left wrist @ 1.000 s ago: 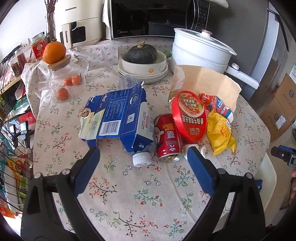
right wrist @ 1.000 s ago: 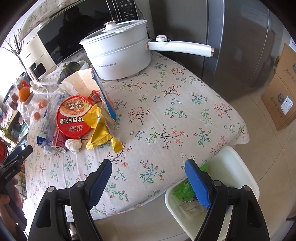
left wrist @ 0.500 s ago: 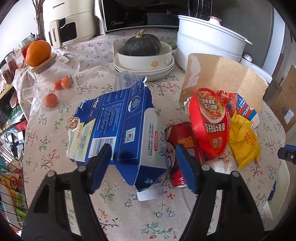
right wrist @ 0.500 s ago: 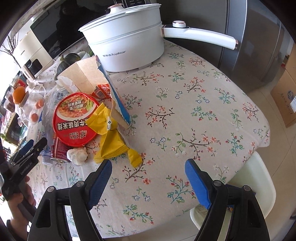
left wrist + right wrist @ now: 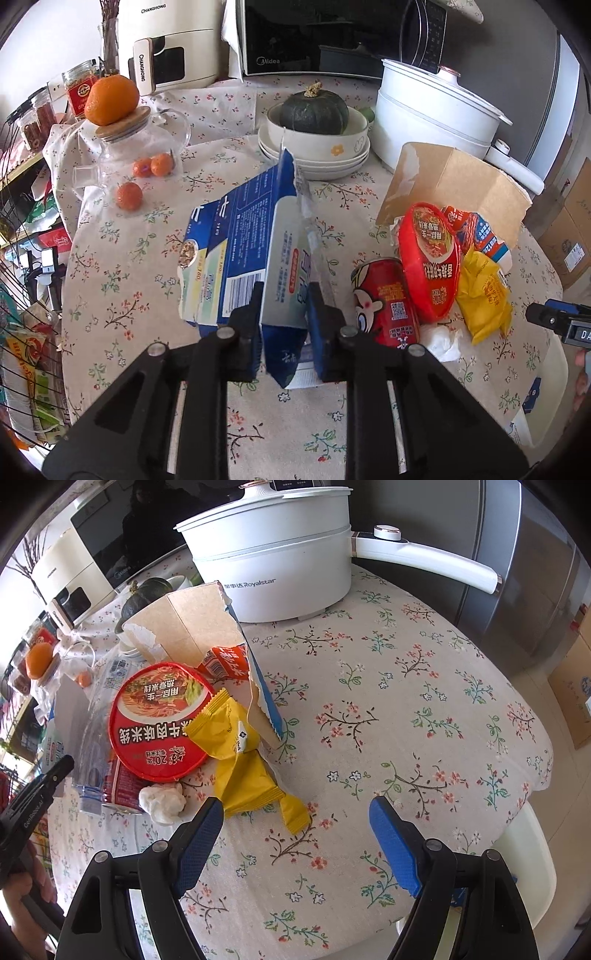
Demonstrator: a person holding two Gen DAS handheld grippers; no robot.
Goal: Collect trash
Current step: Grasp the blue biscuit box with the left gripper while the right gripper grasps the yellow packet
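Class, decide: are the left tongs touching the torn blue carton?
Touching. The left wrist view shows the left tongs, which have just been closing, with both pads pressed against the blue carton between them.

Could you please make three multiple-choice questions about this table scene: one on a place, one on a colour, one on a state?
1. Where is the green squash?
A. In a white bowl
B. On the floor
C. Inside the pot

2. What colour is the snack bag near the right gripper?
A. Green
B. Yellow
C. Black

3. What is the left gripper doing?
A. Standing open over bare cloth
B. Holding the red can
C. Shut on the blue carton

Answers: 1 A, the squash sits in the top bowl of the stack. 2 B, the crumpled bag is yellow. 3 C, both pads press the carton's end after just closing.
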